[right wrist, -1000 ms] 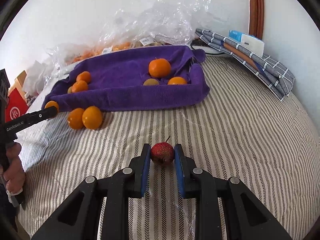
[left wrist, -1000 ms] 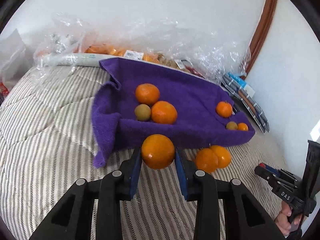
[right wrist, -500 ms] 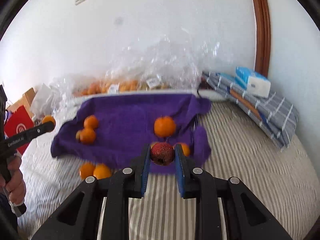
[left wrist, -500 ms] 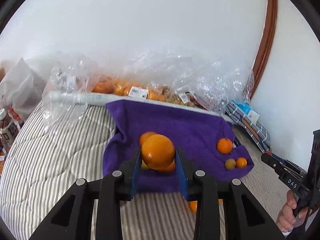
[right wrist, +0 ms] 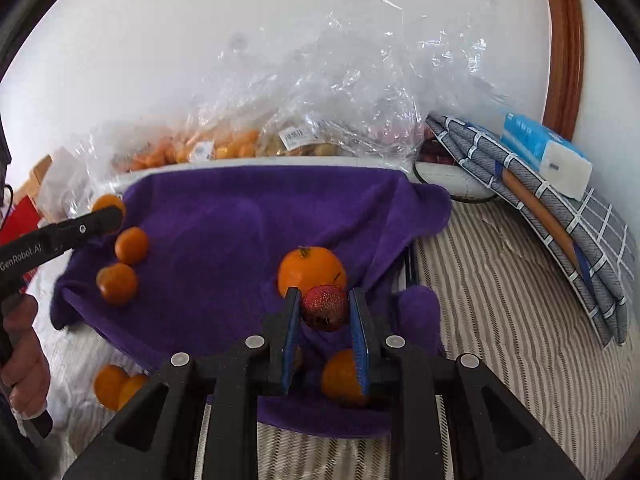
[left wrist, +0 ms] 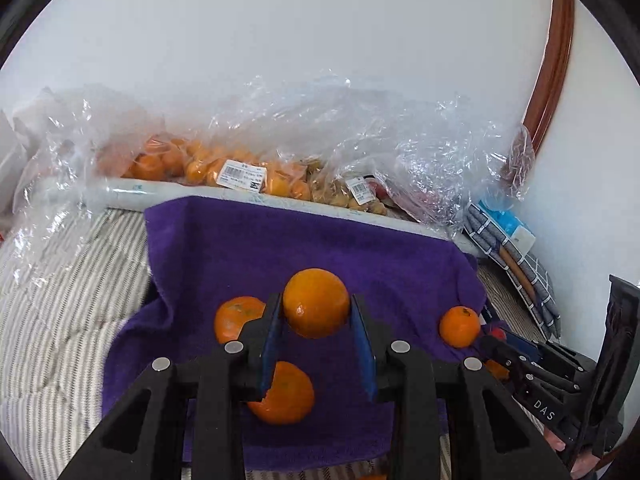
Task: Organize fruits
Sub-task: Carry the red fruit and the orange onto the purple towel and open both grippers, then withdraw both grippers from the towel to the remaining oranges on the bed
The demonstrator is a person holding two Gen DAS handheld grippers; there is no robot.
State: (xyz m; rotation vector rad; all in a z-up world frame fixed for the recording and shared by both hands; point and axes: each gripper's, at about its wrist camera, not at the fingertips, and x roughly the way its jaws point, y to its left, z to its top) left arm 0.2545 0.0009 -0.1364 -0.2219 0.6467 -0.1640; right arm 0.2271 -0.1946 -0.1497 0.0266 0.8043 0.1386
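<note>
I am carrying a tangerine (left wrist: pixel 316 303) clamped in the left gripper (left wrist: pixel 316 320) and a red lychee (right wrist: pixel 325 307) pinched in the right gripper (right wrist: pixel 325 312), over the purple towel (left wrist: pixel 360 256) already holding several fruits, two tangerines (right wrist: pixel 116 386) remaining on the bedspread

Room: plain white wall (left wrist: pixel 320 40); curved brown wooden trim (right wrist: pixel 564 40) at right; striped bed cover (right wrist: pixel 500 300); bright, even light.
</note>
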